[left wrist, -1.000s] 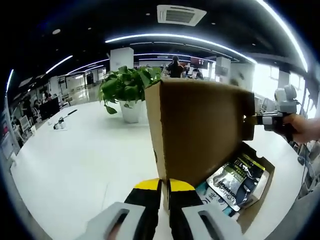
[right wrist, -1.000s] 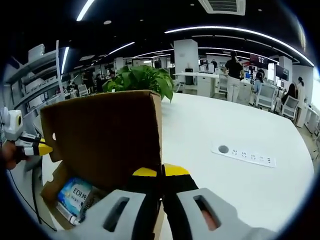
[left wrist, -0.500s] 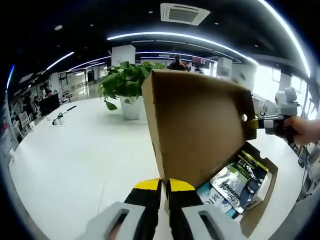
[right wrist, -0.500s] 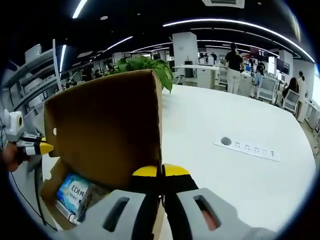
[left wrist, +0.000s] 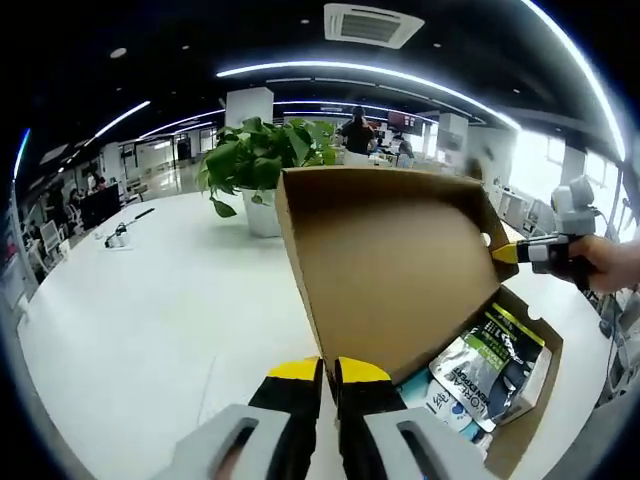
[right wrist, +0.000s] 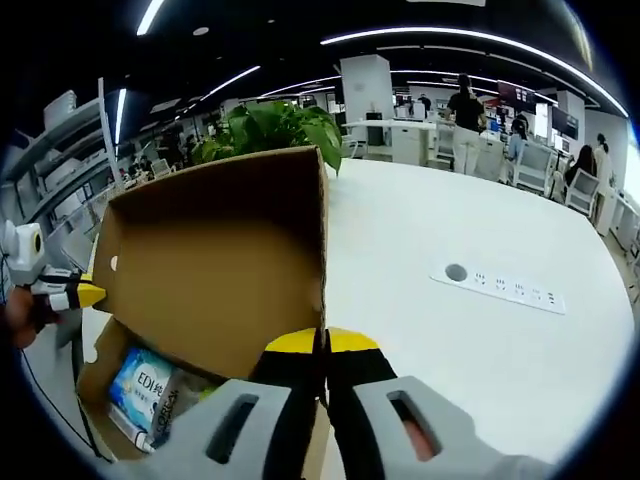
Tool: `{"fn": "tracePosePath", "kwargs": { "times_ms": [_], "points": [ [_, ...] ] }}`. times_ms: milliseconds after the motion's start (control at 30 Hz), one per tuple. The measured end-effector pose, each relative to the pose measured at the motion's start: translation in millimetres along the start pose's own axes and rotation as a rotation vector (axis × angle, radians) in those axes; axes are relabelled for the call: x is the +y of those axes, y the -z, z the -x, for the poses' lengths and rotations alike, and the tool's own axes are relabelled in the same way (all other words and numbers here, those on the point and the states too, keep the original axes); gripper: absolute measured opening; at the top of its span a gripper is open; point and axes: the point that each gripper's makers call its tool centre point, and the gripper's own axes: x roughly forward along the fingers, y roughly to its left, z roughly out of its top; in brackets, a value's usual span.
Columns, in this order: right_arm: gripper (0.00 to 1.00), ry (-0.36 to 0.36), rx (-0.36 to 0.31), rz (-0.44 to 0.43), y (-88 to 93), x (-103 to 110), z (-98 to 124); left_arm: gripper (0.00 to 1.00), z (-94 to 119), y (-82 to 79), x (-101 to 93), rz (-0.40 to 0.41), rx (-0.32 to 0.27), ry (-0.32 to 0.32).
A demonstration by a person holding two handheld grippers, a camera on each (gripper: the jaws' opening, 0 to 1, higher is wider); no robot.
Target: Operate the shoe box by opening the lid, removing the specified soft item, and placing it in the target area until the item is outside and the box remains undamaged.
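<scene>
Left gripper view: both tools pinch lid corners; lid hides box rear, packets possibly soft.

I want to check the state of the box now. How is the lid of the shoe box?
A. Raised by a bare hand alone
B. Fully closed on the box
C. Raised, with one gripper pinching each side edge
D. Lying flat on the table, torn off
C: the lid stands raised above the packets, with the left gripper and right gripper shut on its opposite edges.
</scene>
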Motion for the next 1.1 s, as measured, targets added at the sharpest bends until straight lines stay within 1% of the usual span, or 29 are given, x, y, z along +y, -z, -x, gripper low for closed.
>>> {"fn": "tracePosePath", "kwargs": {
  "times_ms": [167, 233, 400, 667, 967, 1100],
  "points": [
    [0.00, 0.001, 0.012, -0.009, 4.1, 1, 0, 0.05, -3, 0.2, 1.0, 0.001, 0.006, -0.003],
    [0.00, 0.003, 0.013, -0.027, 4.6, 1, -1, 0.05, -4, 0.4, 1.9, 0.003, 0.007, -0.005],
    [0.00, 0.008, 0.022, -0.044, 7.9, 0, -4, 0.05, -8, 0.6, 3.6, 0.026, 0.011, -0.010],
    [0.00, 0.006, 0.047, -0.058, 14.5, -1, -7, 0.06, -13, 1.8, 5.5, 0.033, 0.023, -0.016],
    [0.01, 0.009, 0.058, -0.052, 18.0, -2, -9, 0.06, -18, 4.1, 7.2, 0.047, 0.031, -0.022],
    [0.01, 0.022, 0.054, -0.084, 22.3, -4, -10, 0.07, -20, 5.5, 7.4, 0.076, 0.034, -0.028]
  ]
}}
